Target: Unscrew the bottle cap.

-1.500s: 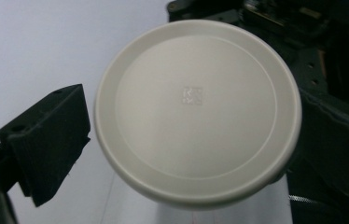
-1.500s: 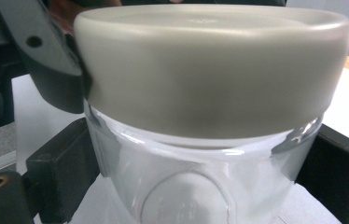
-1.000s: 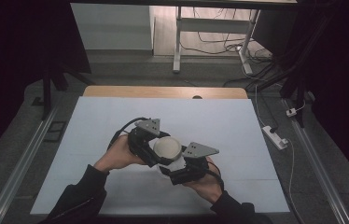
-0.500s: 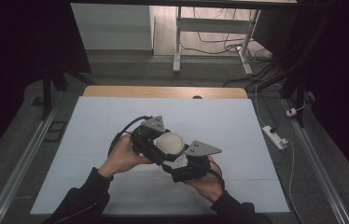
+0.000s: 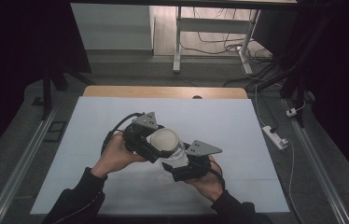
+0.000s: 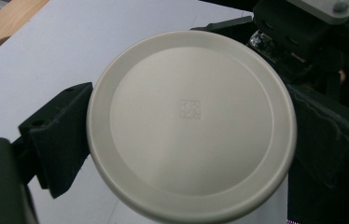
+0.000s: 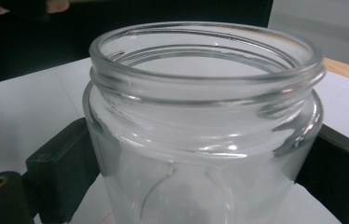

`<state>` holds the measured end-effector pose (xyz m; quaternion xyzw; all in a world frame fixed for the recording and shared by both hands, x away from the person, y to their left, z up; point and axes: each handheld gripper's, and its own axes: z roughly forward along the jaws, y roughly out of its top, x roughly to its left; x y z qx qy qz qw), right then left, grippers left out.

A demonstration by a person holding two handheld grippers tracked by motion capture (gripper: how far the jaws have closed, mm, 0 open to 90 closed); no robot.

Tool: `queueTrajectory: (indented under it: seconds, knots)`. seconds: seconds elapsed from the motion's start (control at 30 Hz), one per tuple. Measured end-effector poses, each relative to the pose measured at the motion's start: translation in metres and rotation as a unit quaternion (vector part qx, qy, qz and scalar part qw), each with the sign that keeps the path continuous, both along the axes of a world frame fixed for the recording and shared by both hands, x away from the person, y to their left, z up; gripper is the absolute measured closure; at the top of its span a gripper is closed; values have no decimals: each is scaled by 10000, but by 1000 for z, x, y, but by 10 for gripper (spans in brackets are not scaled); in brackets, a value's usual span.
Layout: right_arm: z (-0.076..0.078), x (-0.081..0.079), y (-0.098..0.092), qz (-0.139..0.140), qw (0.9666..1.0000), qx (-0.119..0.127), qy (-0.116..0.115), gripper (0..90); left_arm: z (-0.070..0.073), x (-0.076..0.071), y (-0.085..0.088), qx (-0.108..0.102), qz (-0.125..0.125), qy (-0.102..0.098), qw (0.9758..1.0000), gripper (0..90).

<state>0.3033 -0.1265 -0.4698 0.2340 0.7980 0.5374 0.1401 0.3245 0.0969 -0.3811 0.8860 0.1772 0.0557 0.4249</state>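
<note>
A round cream lid (image 5: 165,139) is clamped edge to edge in my left gripper (image 5: 159,143), held over the middle of the white table (image 5: 238,126). In the left gripper view the lid (image 6: 191,121) faces the camera, with the gripper (image 6: 192,136) shut on its rim and one of its fingers (image 6: 59,136) at the left. A clear glass jar (image 5: 177,158) sits just below and right of the lid, gripped by my right gripper (image 5: 180,166). In the right gripper view the jar (image 7: 205,116) has an open threaded mouth, and the gripper (image 7: 200,186) holds its body from both sides.
White sheet covers the table, with a wooden strip (image 5: 163,92) along the far edge. A power strip (image 5: 275,136) and cables lie on the floor at the right. A white metal stand (image 5: 178,37) is beyond the table.
The left gripper with the lid has shifted slightly up and away from me. The right gripper and the jar have barely moved.
</note>
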Motion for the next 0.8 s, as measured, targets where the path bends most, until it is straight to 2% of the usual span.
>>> queueTrajectory:
  seconds: [0.43, 0.8]
  knots:
    - [0, 4, -3, -80, 10000, -1, -32, 69, -3, -10, 17, 19, 154, -1, 9999, 78]
    - [1, 8, -8, -193, 9998, 10, -78, 69, -15, -16, 27, 51, 297, 78, 9995, 78]
